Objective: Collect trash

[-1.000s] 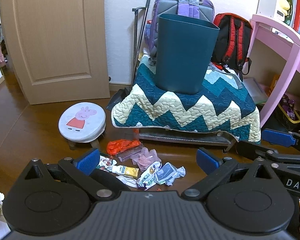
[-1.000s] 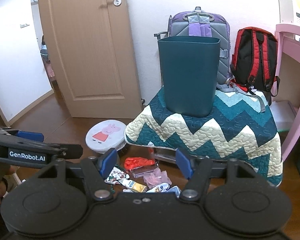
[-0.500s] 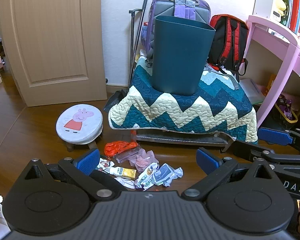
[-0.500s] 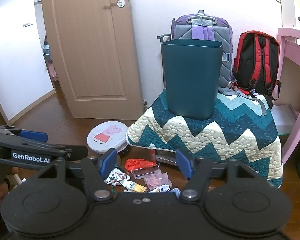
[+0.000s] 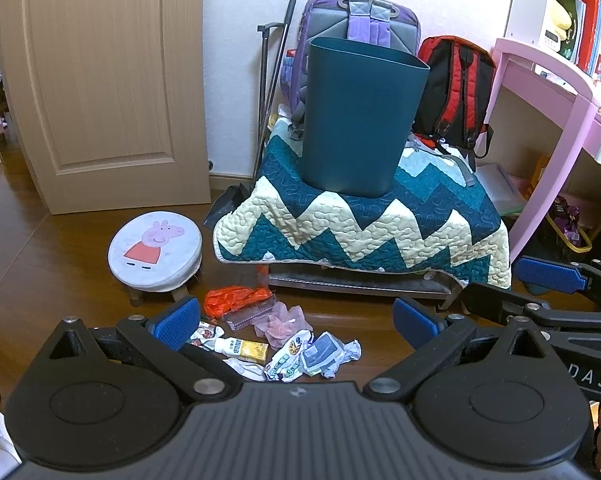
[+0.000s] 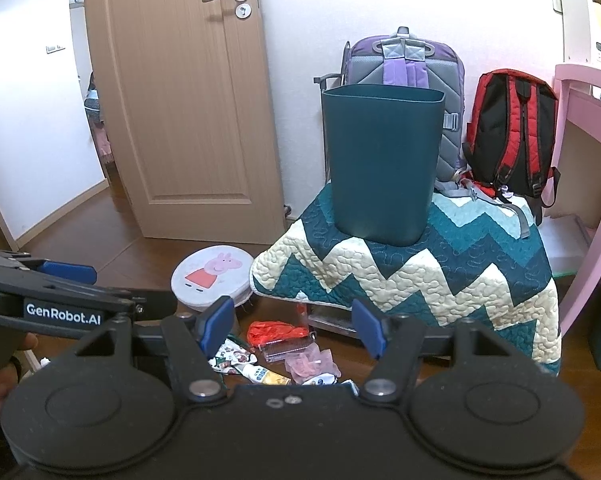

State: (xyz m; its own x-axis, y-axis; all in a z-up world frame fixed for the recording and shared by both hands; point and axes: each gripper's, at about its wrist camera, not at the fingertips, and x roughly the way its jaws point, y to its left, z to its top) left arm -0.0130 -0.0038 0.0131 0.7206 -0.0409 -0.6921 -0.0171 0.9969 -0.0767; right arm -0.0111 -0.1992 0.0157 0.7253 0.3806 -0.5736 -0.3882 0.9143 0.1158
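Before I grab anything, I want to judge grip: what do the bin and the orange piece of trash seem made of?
Bin: probably matte hard plastic; smooth, stiff teal walls, no shine. Orange trash: likely thin plastic film; crinkled, glossy, collapsed flat.

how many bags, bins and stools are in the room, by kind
backpacks: 2, purple and red
bins: 1, dark teal
stools: 1, round with a pig picture
total: 4
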